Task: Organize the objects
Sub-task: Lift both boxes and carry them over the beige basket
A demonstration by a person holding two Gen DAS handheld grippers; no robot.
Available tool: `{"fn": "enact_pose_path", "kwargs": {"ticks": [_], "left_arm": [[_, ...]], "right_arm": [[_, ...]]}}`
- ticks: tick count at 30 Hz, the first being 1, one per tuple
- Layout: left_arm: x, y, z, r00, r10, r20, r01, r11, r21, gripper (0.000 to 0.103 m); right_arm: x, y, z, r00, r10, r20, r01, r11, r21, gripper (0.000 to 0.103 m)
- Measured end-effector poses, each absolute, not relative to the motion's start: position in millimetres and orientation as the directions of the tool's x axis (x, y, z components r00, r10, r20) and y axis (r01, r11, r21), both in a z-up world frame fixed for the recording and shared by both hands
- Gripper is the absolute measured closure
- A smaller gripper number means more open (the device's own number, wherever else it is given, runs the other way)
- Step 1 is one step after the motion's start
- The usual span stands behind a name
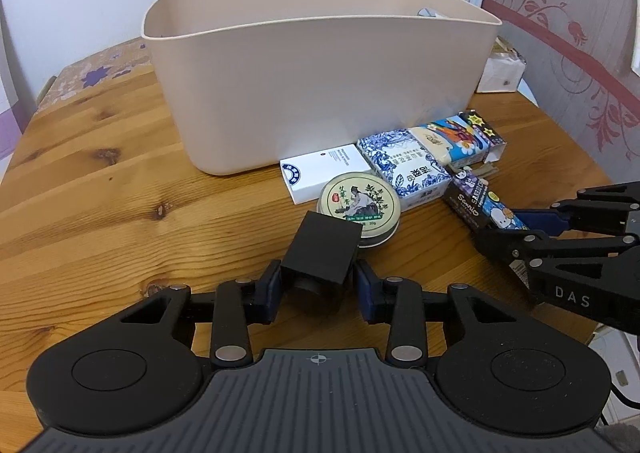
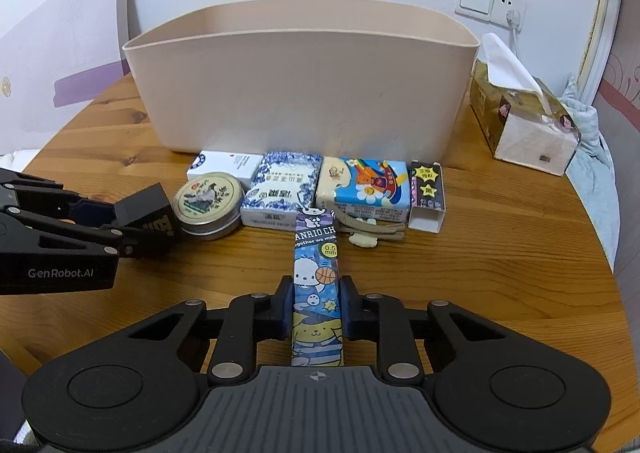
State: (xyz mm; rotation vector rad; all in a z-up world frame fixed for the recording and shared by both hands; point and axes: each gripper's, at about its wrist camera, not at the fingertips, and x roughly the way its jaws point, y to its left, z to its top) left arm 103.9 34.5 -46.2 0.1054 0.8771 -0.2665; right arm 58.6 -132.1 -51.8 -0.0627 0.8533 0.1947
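Right wrist view: the right hand-held gripper (image 2: 316, 311) clamps the cartoon pen box (image 2: 317, 285); the left hand-held gripper (image 1: 316, 281) clamps a black box (image 1: 320, 249).

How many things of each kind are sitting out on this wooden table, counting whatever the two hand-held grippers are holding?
Bins: 1, beige bin
Round tins: 1, green-lidded tin
Tissue packs: 2, blue-and-white pack, cartoon pack
Tissue boxes: 1, gold tissue box
Small boxes: 4, white box, star box, black box, Sanrio box
Hair ties: 1, tan tie
Total: 10

Black box (image 1: 320, 253) in left tongs (image 1: 316, 281), cartoon pen box (image 2: 316, 285) in right tongs (image 2: 316, 313), beige bin (image 2: 300, 85) behind
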Motion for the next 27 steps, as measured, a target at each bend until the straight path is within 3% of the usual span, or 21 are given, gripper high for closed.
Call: {"fn": "enact_pose_path", "kwargs": {"ticks": [27], "left_arm": [[87.0,46.7,1.3,0.732,-0.163,-0.662,0.237,0.971,0.023,0.065]], "right_arm": [[57.0,-157.8,-3.6,0.753,0.13,-0.645,-0.141,0.989,0.036,0.081]]}}
